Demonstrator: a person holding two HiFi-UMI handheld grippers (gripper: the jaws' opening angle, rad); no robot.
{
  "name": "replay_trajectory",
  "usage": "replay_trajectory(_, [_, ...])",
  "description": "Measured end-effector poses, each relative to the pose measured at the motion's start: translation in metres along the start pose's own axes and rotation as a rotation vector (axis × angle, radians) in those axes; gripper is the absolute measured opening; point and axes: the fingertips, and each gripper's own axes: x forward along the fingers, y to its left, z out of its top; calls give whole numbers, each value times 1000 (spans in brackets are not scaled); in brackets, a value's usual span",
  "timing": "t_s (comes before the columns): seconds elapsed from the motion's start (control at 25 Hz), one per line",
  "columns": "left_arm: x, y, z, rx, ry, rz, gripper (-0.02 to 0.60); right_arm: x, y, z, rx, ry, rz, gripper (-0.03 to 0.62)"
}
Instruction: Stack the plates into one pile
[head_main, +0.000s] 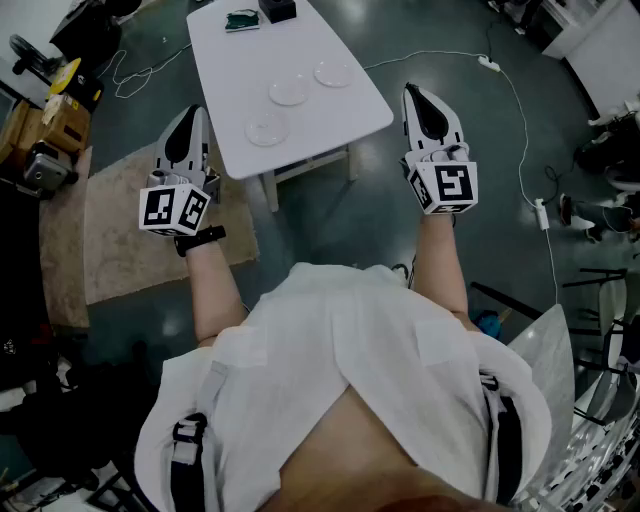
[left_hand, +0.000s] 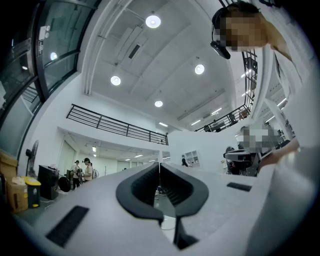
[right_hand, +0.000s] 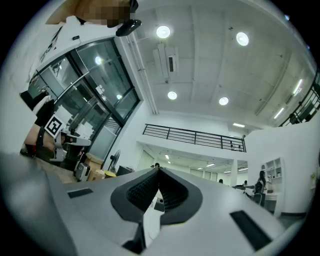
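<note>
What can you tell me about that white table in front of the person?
The white table is seen from above. It has a smooth rectangular top with rounded corners and white legs. It stands on the dark floor, beside a beige rug. Three clear plates lie apart on it, not stacked, and two small dark objects sit at its far end.

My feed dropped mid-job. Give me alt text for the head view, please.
Three clear plates lie apart in a diagonal row on a white table, not yet stacked. The person holds the left gripper and right gripper, both shut and empty, flanking the table's near end.
</note>
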Motion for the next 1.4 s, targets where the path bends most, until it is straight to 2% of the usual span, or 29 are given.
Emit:
replay_trajectory(0.32, [3, -1, 0, 7, 4, -11, 12, 4, 2, 3, -8, -6, 8, 26])
replay_trajectory(0.6, [-2, -2, -1, 19, 16, -5, 12, 4, 12, -1, -16, -17, 56, 28])
replay_trajectory(1.04, [-19, 7, -8, 6, 22, 4, 12, 6, 28, -12, -21, 14, 46, 32])
replay_trajectory(1.24, [-26, 16, -12, -24, 10, 24, 12, 6, 32, -15, -27, 33, 45, 32])
replay_trajectory(1.4, [-20, 13, -21, -39, 14, 23, 12, 7, 23, -22, -24, 45, 39, 34])
